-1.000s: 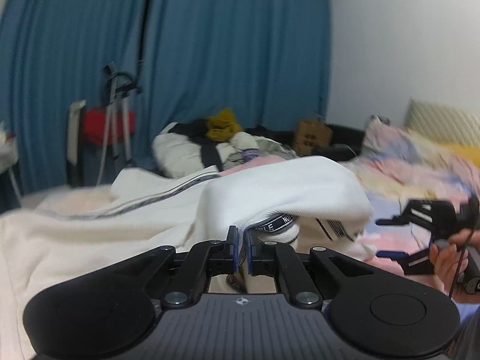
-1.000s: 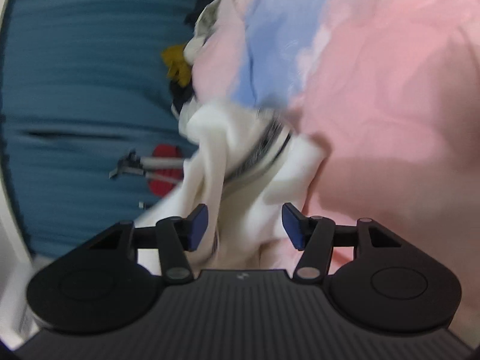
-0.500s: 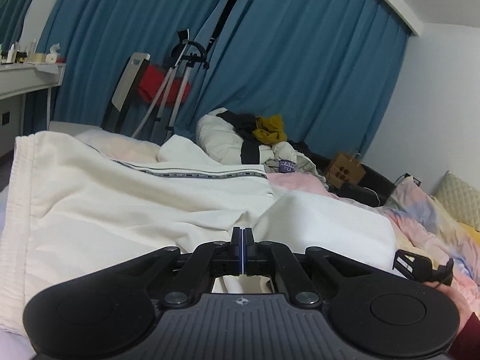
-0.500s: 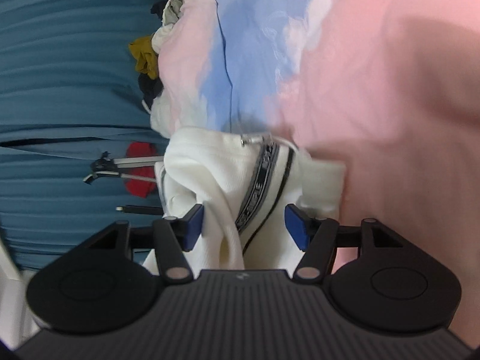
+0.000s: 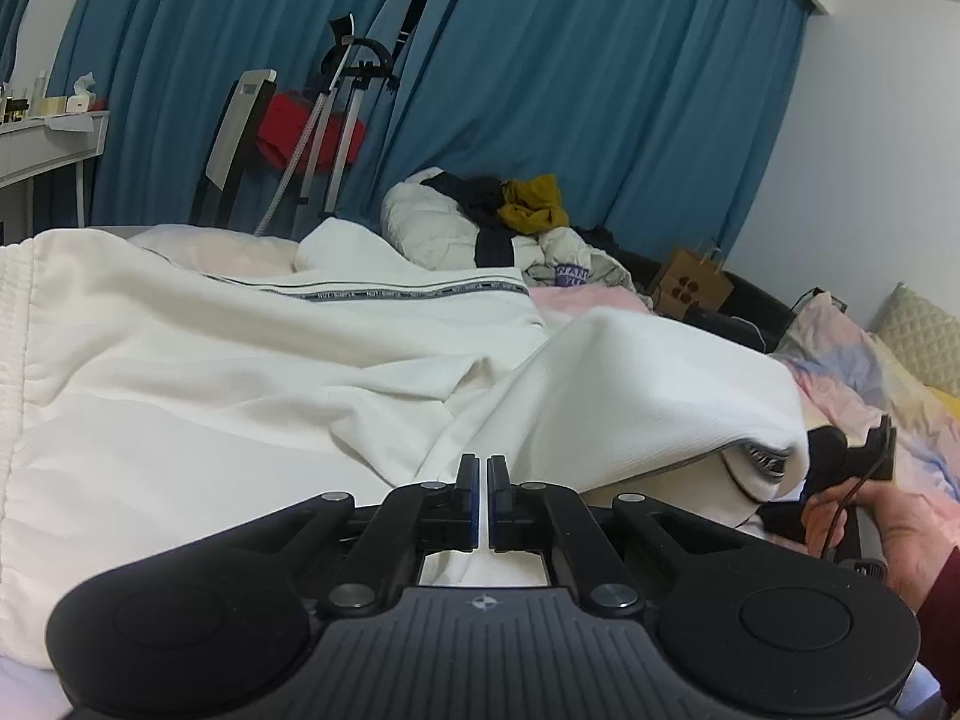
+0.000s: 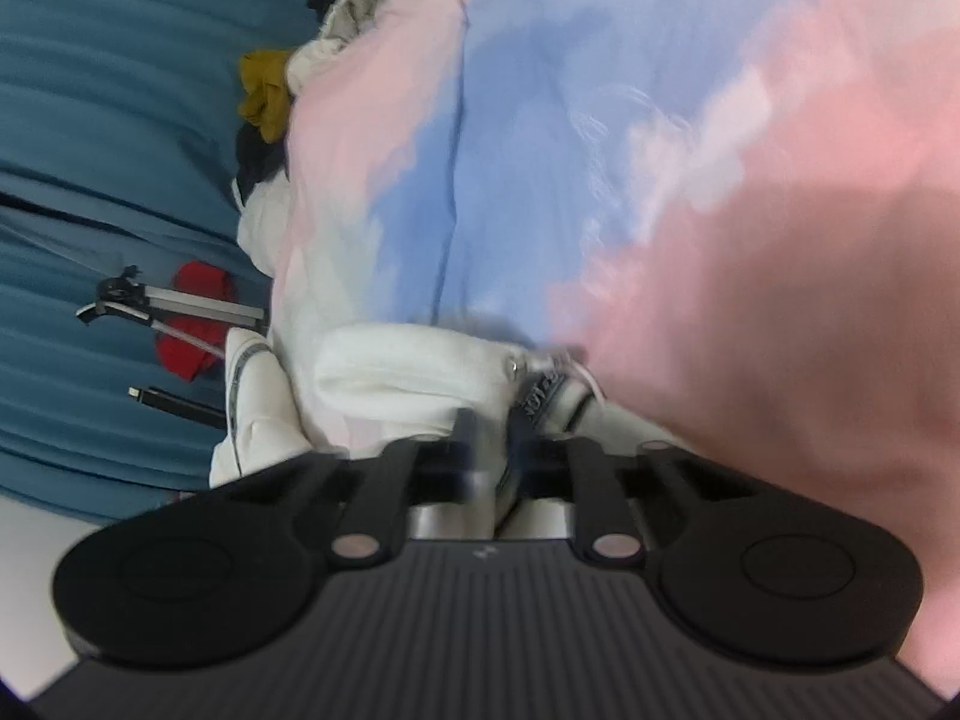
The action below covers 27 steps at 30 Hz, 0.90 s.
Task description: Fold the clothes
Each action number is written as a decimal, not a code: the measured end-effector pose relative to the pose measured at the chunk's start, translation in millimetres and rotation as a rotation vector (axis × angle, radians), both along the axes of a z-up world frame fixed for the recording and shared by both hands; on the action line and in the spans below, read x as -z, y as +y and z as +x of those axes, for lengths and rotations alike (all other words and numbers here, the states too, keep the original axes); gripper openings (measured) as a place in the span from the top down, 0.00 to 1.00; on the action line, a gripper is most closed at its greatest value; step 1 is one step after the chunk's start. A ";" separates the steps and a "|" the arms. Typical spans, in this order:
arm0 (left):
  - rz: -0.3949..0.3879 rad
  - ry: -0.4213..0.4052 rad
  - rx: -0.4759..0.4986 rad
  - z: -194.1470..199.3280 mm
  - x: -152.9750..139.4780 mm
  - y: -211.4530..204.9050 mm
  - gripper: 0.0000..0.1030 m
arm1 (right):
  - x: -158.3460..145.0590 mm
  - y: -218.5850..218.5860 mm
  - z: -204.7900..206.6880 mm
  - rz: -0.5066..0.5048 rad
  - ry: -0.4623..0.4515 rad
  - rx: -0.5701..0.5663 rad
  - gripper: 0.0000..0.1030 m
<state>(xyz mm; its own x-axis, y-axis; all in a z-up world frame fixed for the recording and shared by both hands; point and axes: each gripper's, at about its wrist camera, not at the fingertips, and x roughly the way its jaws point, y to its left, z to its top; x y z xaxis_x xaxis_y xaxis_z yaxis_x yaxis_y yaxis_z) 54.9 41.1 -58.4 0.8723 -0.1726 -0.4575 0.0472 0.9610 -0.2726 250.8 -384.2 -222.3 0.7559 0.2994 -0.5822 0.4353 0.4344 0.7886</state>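
Two claws grip one white garment [image 5: 252, 372] spread on the near bed: the left gripper [image 5: 480, 480] is pinched together on a thin fold, the right gripper [image 6: 489, 450] is closing on its banded hem. Either thin bite may slip, collapsing the fold.

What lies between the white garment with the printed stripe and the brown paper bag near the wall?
In the left wrist view, the white garment and brown paper bag are separated by pink bedding and a clothes pile.
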 end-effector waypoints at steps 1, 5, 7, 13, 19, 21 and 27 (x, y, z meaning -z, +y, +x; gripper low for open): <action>0.005 0.003 -0.001 0.9 2.1 -1.1 0.99 | -3.7 -0.5 1.9 -0.018 -0.009 0.005 0.90; 0.030 0.008 0.015 3.3 8.1 -5.0 0.98 | -19.9 -16.2 8.8 -0.064 -0.070 0.042 0.92; 0.042 0.012 0.026 6.1 10.9 -7.2 0.98 | -35.4 -24.3 11.1 -0.085 -0.125 0.061 0.92; 0.078 0.032 0.079 14.1 20.2 -17.6 0.98 | -102.8 -72.0 12.8 -0.204 -0.390 0.168 0.93; 0.092 0.061 0.142 21.6 31.6 -24.9 0.96 | -120.8 -162.5 -16.8 -0.290 -0.542 0.415 0.93; 0.111 0.081 0.164 25.4 36.5 -29.4 0.83 | -86.5 -186.7 -18.9 -0.276 -0.439 0.457 0.93; 0.245 0.117 0.259 30.2 51.3 -53.9 0.70 | 25.0 -226.6 -15.6 -0.134 -0.129 0.453 0.90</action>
<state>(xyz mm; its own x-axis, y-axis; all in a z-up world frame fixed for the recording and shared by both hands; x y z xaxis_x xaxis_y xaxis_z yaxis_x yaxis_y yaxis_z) 85.1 -12.8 -109.7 0.7537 -0.2534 -0.6064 0.2793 0.9587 -0.0535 235.2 -610.8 -247.3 0.8614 -0.1477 -0.4860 0.5063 0.3254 0.7986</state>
